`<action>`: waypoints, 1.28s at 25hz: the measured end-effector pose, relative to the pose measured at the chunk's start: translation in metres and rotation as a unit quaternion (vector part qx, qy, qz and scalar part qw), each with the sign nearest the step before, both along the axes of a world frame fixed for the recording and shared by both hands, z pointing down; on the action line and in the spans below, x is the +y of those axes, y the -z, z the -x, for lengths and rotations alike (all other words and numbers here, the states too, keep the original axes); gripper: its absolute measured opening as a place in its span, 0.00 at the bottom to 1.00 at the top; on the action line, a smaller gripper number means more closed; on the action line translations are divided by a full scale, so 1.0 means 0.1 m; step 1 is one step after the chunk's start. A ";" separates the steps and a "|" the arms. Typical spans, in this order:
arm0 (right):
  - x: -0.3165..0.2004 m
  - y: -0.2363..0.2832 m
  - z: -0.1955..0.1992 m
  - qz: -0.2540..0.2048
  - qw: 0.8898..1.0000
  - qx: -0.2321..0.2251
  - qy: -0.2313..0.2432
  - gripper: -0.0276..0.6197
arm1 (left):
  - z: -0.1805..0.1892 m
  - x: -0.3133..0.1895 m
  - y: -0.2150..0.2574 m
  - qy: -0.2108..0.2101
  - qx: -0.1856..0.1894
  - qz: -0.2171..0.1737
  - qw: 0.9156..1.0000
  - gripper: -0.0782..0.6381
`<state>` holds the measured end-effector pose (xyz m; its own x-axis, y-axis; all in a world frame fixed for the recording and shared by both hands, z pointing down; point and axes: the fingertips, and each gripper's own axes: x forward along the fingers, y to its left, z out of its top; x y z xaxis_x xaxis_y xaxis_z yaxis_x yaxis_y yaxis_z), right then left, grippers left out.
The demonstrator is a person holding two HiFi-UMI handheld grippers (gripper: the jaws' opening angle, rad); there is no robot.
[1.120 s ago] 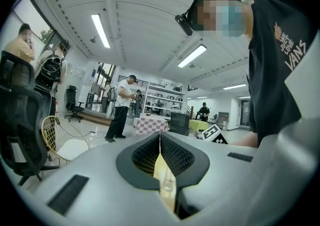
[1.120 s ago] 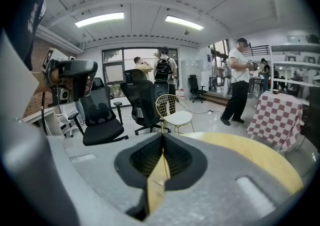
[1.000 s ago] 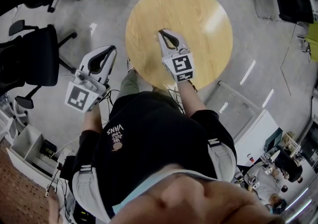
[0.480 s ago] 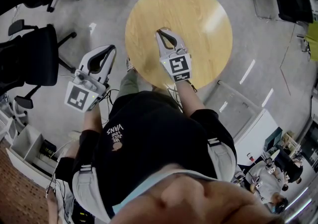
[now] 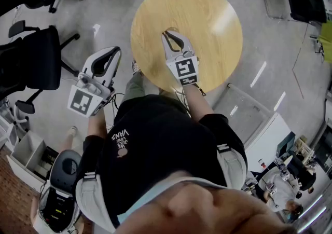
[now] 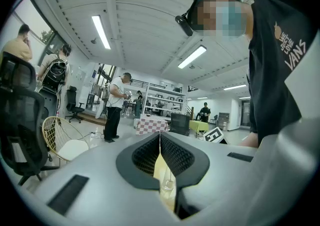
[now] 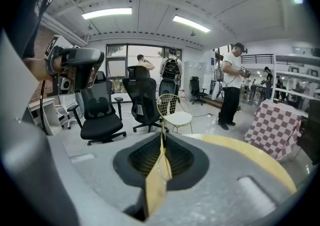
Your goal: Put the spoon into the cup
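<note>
No spoon shows in any view. Through the narrow slit below the left gripper's jaws a small clear glass shape [image 6: 167, 186] stands on yellow wood; it may be the cup, I cannot tell. In the head view the round wooden table [image 5: 207, 10] shows a bare top. My right gripper [image 5: 166, 33] hovers over the table's near-left part, jaws shut and holding nothing [image 7: 161, 134]. My left gripper [image 5: 118, 50] hangs off the table's left side above the floor, jaws shut and holding nothing [image 6: 160, 135].
A black office chair [image 5: 36, 62] stands on the floor left of the left gripper. A dark rolling chair or cart [image 5: 62, 176] sits at the lower left near white shelving. Other people, chairs and a checkered table [image 7: 275, 120] fill the room beyond.
The right gripper has slid slightly left and nearer over the table. A dark chair or cart and someone's feet have come into view at the lower left. The left gripper has stayed put.
</note>
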<state>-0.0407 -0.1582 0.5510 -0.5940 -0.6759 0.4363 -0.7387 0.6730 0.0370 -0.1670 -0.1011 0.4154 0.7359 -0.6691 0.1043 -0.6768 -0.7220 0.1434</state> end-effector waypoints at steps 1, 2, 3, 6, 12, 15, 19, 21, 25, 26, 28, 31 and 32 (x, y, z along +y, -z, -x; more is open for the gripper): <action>0.01 0.00 0.00 0.000 1.000 0.001 0.000 0.08 | 0.00 0.00 -0.01 0.001 -0.001 0.004 1.000 0.10; 0.01 0.00 0.00 0.000 1.000 0.001 -0.001 0.08 | 0.01 0.01 -0.02 0.000 -0.003 0.002 1.000 0.10; 0.01 0.00 0.00 0.001 1.000 0.001 -0.001 0.08 | 0.02 0.01 -0.03 0.000 -0.005 -0.001 1.000 0.10; 0.03 0.01 0.00 0.001 1.000 0.001 -0.001 0.09 | 0.00 0.02 0.01 0.005 0.002 0.015 1.000 0.10; 0.05 0.02 0.01 0.001 1.000 0.002 -0.003 0.09 | -0.01 0.04 0.07 -0.001 0.008 0.007 1.000 0.10; 0.06 0.04 0.02 -0.002 1.000 0.001 -0.002 0.11 | -0.01 0.05 0.08 -0.009 0.011 -0.011 1.000 0.10; 0.08 0.07 0.02 -0.004 1.000 -0.001 -0.005 0.11 | -0.01 0.07 0.08 -0.011 0.009 -0.011 1.000 0.10; 0.09 0.08 0.01 -0.005 1.000 -0.002 -0.007 0.11 | -0.01 0.07 0.08 -0.009 0.009 -0.004 1.000 0.10; 0.11 0.12 0.00 -0.008 1.000 -0.004 -0.009 0.11 | -0.02 0.08 0.13 -0.018 0.016 -0.019 1.000 0.10; 0.12 0.13 0.00 -0.010 1.000 -0.006 -0.008 0.11 | -0.02 0.09 0.13 -0.018 0.016 -0.019 1.000 0.10; 0.14 0.16 0.02 -0.014 1.000 -0.009 -0.007 0.11 | -0.02 0.10 0.13 -0.020 0.015 -0.019 1.000 0.10; 0.16 0.22 0.03 -0.020 1.000 -0.016 -0.005 0.11 | -0.04 0.11 0.13 -0.021 0.012 -0.022 0.999 0.10; 0.17 0.25 0.03 -0.022 1.000 -0.019 -0.004 0.11 | -0.05 0.12 0.13 -0.022 0.011 -0.022 0.999 0.10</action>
